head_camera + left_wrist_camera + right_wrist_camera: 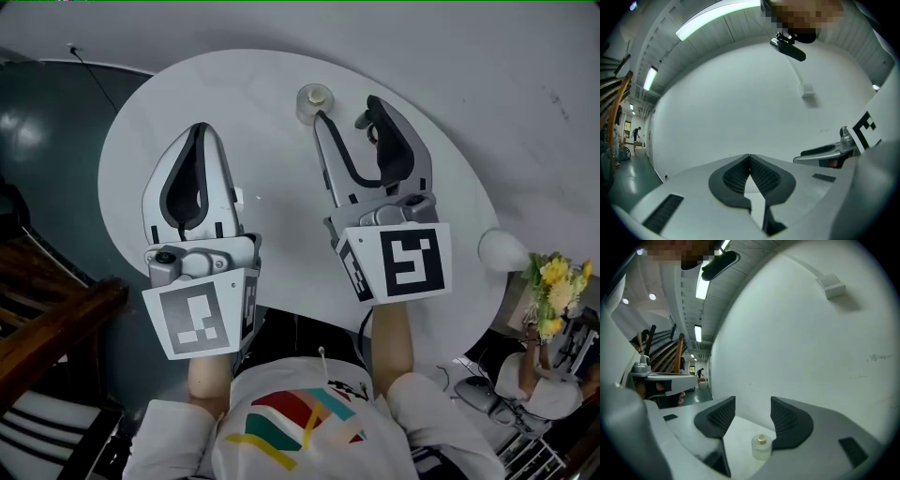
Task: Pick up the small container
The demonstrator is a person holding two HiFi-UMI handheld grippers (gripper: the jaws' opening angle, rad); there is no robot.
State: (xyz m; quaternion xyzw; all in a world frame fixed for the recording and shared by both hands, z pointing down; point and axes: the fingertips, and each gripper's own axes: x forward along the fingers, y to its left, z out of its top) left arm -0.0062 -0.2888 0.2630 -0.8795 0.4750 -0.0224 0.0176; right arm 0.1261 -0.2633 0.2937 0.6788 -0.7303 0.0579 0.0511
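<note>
Reaching toward the small container, I have not yet picked it up. It stands upright and untouched on the far side of the round white table. My right gripper is spread apart. In the right gripper view the container sits on the table just beyond the jaw tips, roughly in line with the gap, with neither pad pressing it. Closing on it and lifting remain, I judge. My left gripper is clenched on nothing, at the near left. Counted: one container, one table, two grippers.
</note>
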